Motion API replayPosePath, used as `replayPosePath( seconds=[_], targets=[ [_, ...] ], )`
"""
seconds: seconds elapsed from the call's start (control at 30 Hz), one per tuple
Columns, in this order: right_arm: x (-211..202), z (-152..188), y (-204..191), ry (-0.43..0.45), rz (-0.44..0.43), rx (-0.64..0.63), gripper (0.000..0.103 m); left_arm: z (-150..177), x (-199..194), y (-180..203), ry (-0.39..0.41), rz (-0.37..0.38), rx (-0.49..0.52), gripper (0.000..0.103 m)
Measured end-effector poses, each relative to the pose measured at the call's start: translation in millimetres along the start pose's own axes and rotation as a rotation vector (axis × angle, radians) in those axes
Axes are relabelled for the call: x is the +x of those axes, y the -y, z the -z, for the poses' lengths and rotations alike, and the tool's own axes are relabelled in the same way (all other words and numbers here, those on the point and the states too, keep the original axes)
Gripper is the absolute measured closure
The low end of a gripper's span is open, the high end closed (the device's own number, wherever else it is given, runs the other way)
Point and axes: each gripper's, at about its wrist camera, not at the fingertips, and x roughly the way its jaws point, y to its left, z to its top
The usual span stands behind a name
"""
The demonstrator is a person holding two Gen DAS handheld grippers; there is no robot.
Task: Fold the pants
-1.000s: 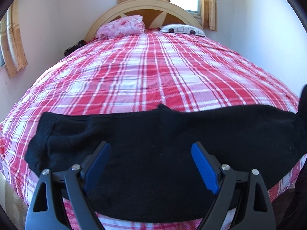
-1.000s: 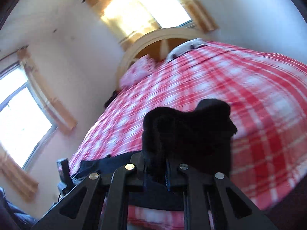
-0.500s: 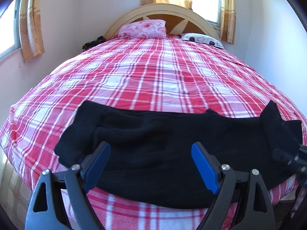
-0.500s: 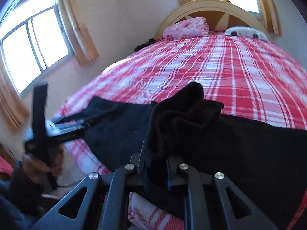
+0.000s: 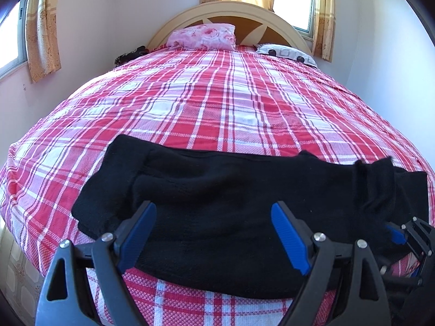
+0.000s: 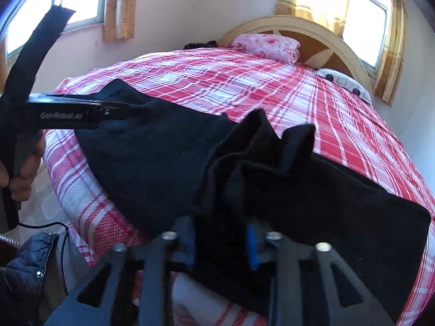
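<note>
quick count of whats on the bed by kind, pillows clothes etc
pillows: 2, a pink flowered one and a white one with dark spots
black pants: 1, laid across the near end
dark bundle by the headboard: 1, too small to tell what it is
total: 4 things on the red plaid bedspread

The black fleece pants [image 6: 168, 163] hide the tips of the right claw [image 6: 220, 244], whose jaws are opening, so pad contact cannot be told. The person's hand [image 6: 23, 168] at nine o'clock is cut off by the edge. A dark heap [image 5: 130, 54] beside the pink floral pillow [image 5: 202, 36] is too small to identify.
</note>
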Motion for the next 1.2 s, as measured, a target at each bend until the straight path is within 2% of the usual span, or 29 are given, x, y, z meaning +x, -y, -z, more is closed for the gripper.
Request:
replayPosePath(
  seconds=[0.1, 0.2, 0.3, 0.37, 0.43, 0.5, 0.57, 0.67, 0.73, 0.83, 0.93, 1.03, 1.07, 1.1, 1.13, 1.2],
  targets=[
    [3, 0, -6, 0.008, -0.022, -0.005, 0.041, 0, 3, -1, -0.009, 0.003, -0.004, 0.014],
    [-3, -1, -2, 0.032, -0.042, 0.026, 0.041, 1, 3, 1, -0.017, 0.0, 0.008, 0.014],
    [-32, 0, 20, 0.117, -0.161, 0.139, 0.041, -1, -1, 4, -0.003, 0.015, 0.02, 0.014],
    [-50, 4, 44, 0.155, -0.268, 0.258, 0.041, -4, -5, 10, 0.015, 0.053, 0.033, 0.014],
    [-64, 14, 74, 0.178, -0.282, 0.394, 0.041, -8, -8, 20, 0.019, 0.113, 0.045, 0.014],
    [-75, 31, 109, 0.186, -0.245, 0.538, 0.041, -12, -14, 34, 0.023, 0.193, 0.066, 0.014],
    [-90, 54, 144, 0.204, -0.141, 0.668, 0.041, -18, -22, 53, 0.038, 0.29, 0.098, 0.014],
    [-114, 83, 184, 0.221, 0.01, 0.794, 0.041, -24, -24, 77, 0.019, 0.408, 0.098, 0.013],
    [-125, 95, 198, 0.221, 0.067, 0.841, 0.041, -27, -19, 95, -0.011, 0.463, 0.089, 0.009],
    [-132, 108, 205, 0.224, 0.067, 0.89, 0.041, -20, -7, 120, -0.065, 0.463, 0.089, 0.008],
    [-131, 112, 197, 0.215, 0.061, 0.874, 0.041, -7, 6, 136, -0.097, 0.376, 0.125, 0.008],
    [-132, 114, 191, 0.215, 0.043, 0.853, 0.041, 2, 23, 132, -0.133, 0.325, 0.118, 0.008],
    [-131, 115, 190, 0.219, 0.034, 0.85, 0.041, 3, 28, 127, -0.158, 0.344, 0.089, 0.012],
    [-130, 114, 190, 0.222, 0.024, 0.85, 0.041, 4, 32, 121, -0.179, 0.377, 0.055, 0.027],
    [-130, 114, 189, 0.227, 0.016, 0.852, 0.041, 5, 38, 113, -0.198, 0.419, 0.003, 0.032],
    [-130, 115, 191, 0.237, 0.006, 0.86, 0.041, 4, 38, 105, -0.192, 0.46, -0.052, 0.046]
  ],
)
